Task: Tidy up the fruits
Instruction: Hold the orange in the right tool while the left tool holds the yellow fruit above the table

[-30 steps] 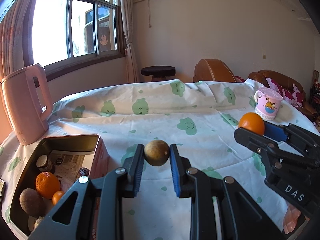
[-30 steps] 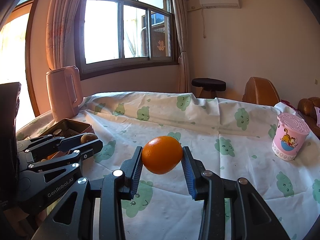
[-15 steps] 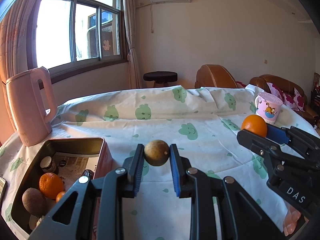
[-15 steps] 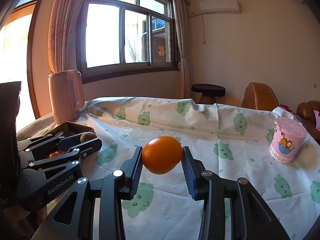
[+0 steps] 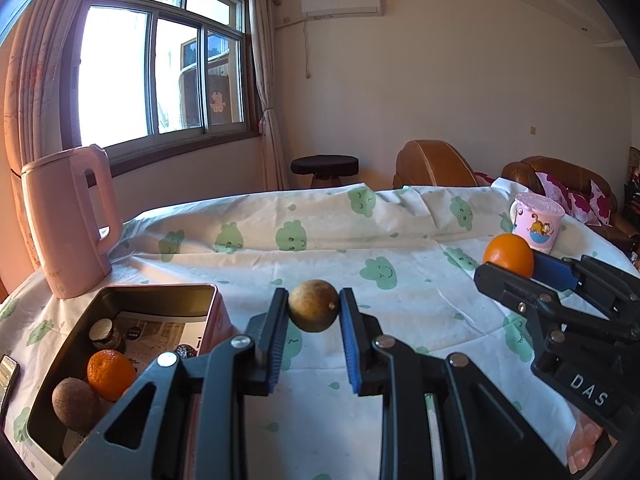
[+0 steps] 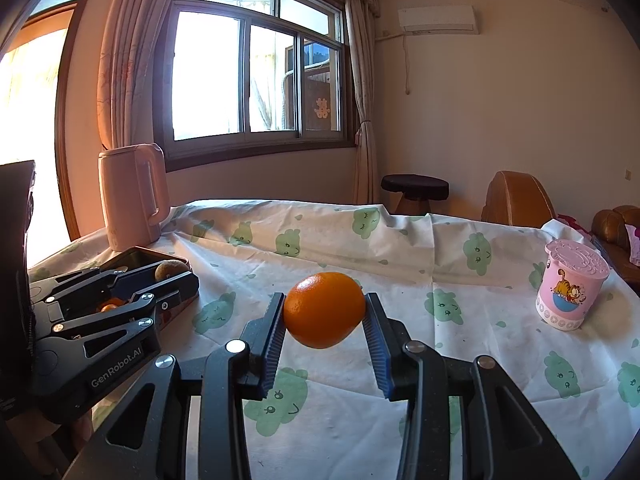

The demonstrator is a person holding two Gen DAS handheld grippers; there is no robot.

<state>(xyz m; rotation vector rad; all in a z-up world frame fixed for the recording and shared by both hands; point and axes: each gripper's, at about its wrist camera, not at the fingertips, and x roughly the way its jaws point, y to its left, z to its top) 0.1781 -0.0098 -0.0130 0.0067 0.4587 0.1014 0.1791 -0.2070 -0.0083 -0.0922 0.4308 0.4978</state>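
My left gripper (image 5: 313, 308) is shut on a small brown round fruit (image 5: 313, 305), held in the air just right of the metal tin (image 5: 218, 322). The tin holds an orange (image 5: 109, 374), a brown fruit (image 5: 75, 403) and small dark jars. In the right wrist view my right gripper (image 6: 325, 314) is shut on an orange (image 6: 325, 309) above the patterned tablecloth (image 6: 400, 264). That orange (image 5: 508, 255) and the right gripper (image 5: 520, 266) also show at the right of the left wrist view. The left gripper (image 6: 176, 274) with its brown fruit (image 6: 170, 269) appears at the left of the right wrist view.
A pink kettle (image 5: 68, 220) stands behind the tin at the table's left. A pink lidded cup (image 6: 570, 286) sits at the far right. Brown armchairs (image 5: 434, 164) and a dark stool (image 5: 324, 168) stand beyond the table. A phone edge (image 5: 8, 376) lies left of the tin.
The left wrist view has tilted up a little, so the tin and table sit lower in frame. Both fruits stay gripped, and the right gripper has hardly moved.
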